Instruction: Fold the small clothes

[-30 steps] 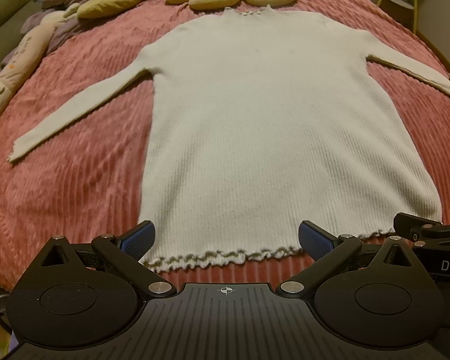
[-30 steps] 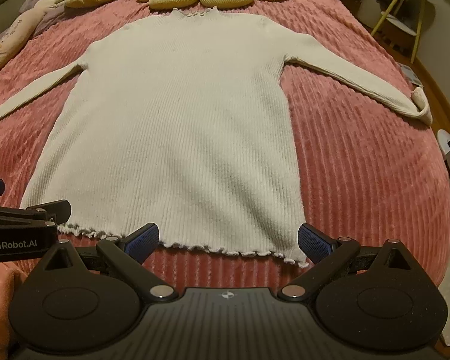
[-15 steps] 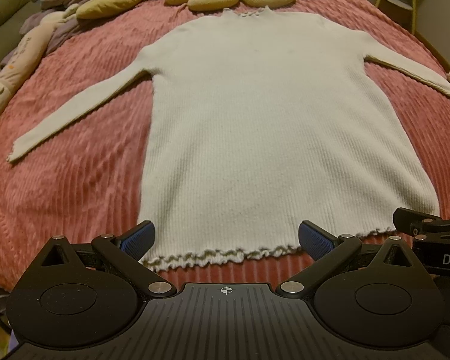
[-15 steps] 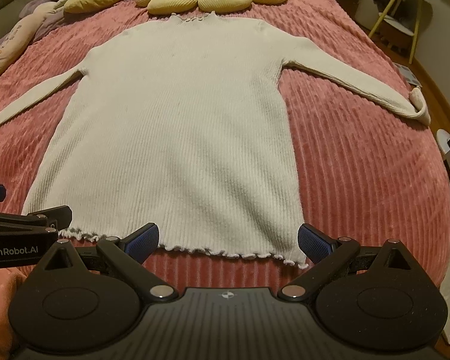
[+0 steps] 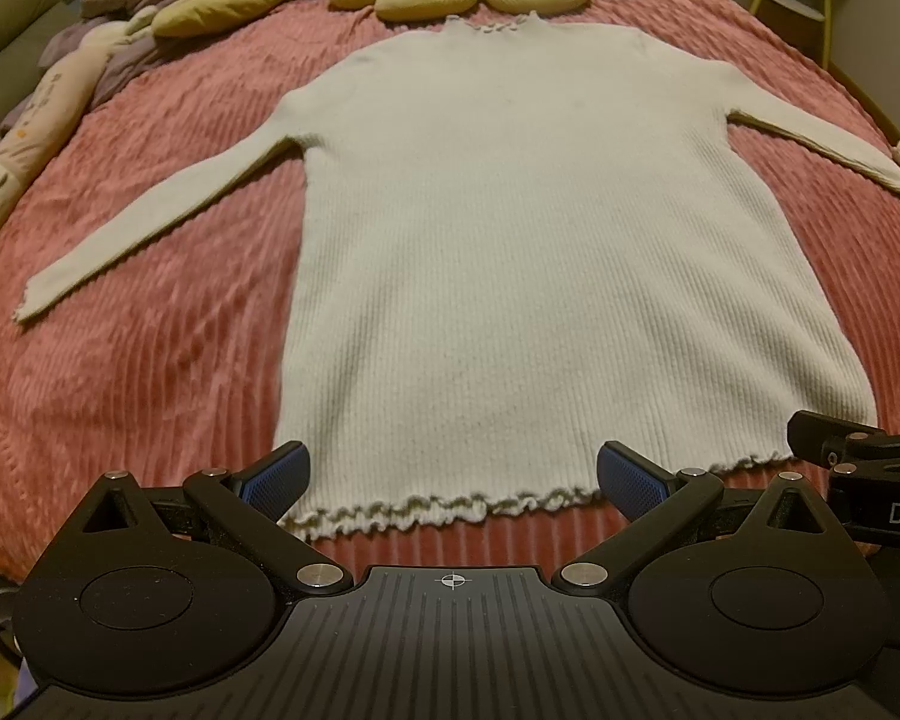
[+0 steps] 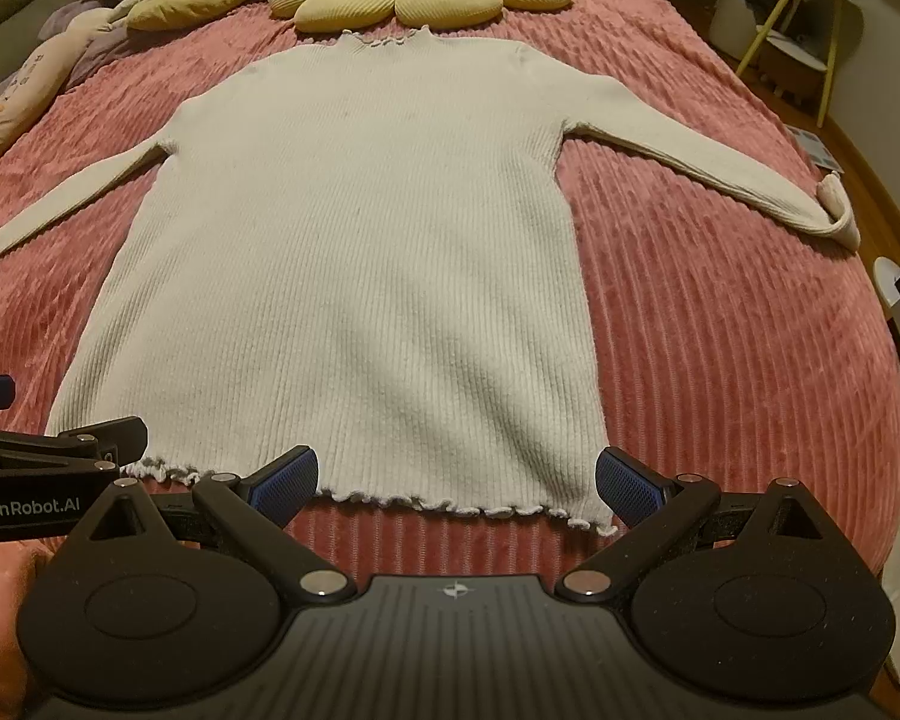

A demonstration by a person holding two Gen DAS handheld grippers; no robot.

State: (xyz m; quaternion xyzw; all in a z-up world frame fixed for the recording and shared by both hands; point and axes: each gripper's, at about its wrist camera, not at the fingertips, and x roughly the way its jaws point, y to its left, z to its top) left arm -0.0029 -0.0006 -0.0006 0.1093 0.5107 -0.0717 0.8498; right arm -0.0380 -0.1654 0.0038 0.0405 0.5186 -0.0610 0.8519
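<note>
Where the pink bed [image 5: 150, 372] carries it, cream sweater [image 5: 540, 252] spread flat, collar at 12 o'clock, frilled hem at 6 o'clock, left tool [image 5: 450, 477] and right tool [image 6: 457, 474] both spread apart, holding nothing, just beside the hem.

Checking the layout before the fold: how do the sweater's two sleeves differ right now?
The left sleeve lies flat and straight, its frilled cuff open at the end. The right sleeve also runs out straight, but its cuff is folded back on itself near the bed's edge. The left sleeve's tip ends well inside the pink bedspread. Both are cream ribbed knit, spread outward and downward from the body.
</note>
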